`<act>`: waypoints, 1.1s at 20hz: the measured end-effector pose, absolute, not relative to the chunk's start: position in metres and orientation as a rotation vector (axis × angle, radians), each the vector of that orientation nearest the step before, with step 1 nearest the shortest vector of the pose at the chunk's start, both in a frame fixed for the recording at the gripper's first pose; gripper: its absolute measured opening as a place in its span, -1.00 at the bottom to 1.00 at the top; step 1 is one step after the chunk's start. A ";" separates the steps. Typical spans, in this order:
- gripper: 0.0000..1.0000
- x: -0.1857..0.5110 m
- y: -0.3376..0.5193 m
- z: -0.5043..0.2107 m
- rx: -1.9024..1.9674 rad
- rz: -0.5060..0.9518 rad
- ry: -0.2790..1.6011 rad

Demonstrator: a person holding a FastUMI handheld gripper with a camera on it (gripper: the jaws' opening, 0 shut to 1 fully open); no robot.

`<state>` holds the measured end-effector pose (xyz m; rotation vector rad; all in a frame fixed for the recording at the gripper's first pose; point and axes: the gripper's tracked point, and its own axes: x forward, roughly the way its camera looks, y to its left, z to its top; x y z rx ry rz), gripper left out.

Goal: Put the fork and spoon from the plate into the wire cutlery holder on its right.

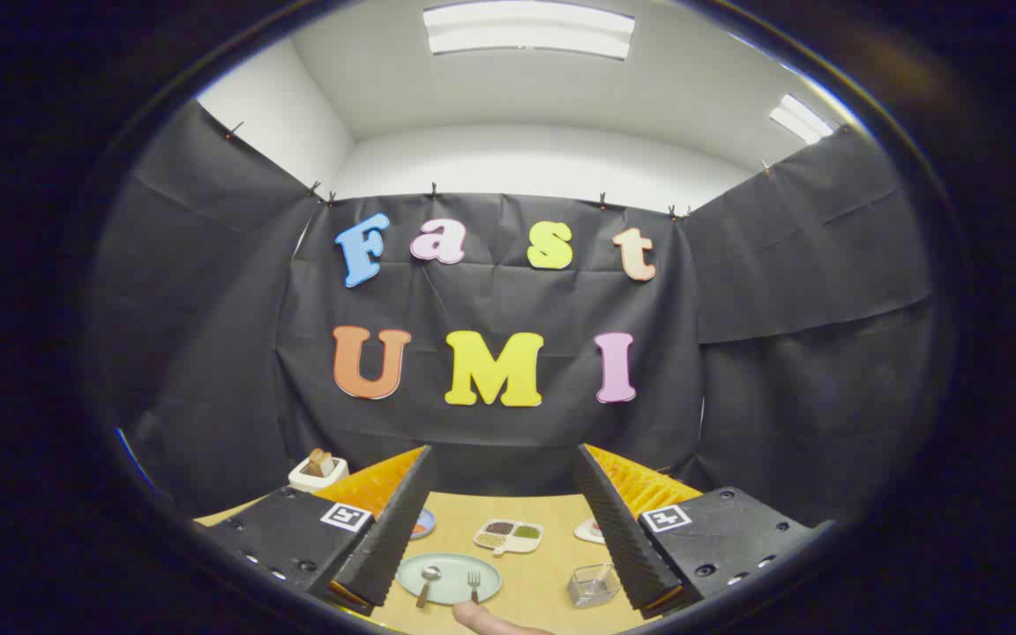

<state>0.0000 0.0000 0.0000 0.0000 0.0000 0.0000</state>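
Note:
A pale green plate [449,579] lies on the wooden table between my two fingers, closer to the left one. On it rest a spoon [428,584] to the left and a small fork [474,584] to the right, handles toward me. The wire cutlery holder [594,584] stands right of the plate, close to my right finger. My gripper [504,459] is open, held high above the table, with nothing between its fingers.
A white divided dish [509,534] with dark and green fillings sits beyond the plate. A white toaster with bread [318,471] stands far left, and small dishes [589,530] peek out beside each finger. A fingertip [481,617] shows at the table's near edge.

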 end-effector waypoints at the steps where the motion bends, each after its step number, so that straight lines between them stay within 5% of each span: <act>1: 0.90 0.003 0.004 -0.004 0.004 0.003 0.006; 12: 0.91 0.047 -0.002 -0.057 -0.023 0.035 0.113; 22: 0.90 0.076 0.008 -0.170 -0.007 0.070 0.390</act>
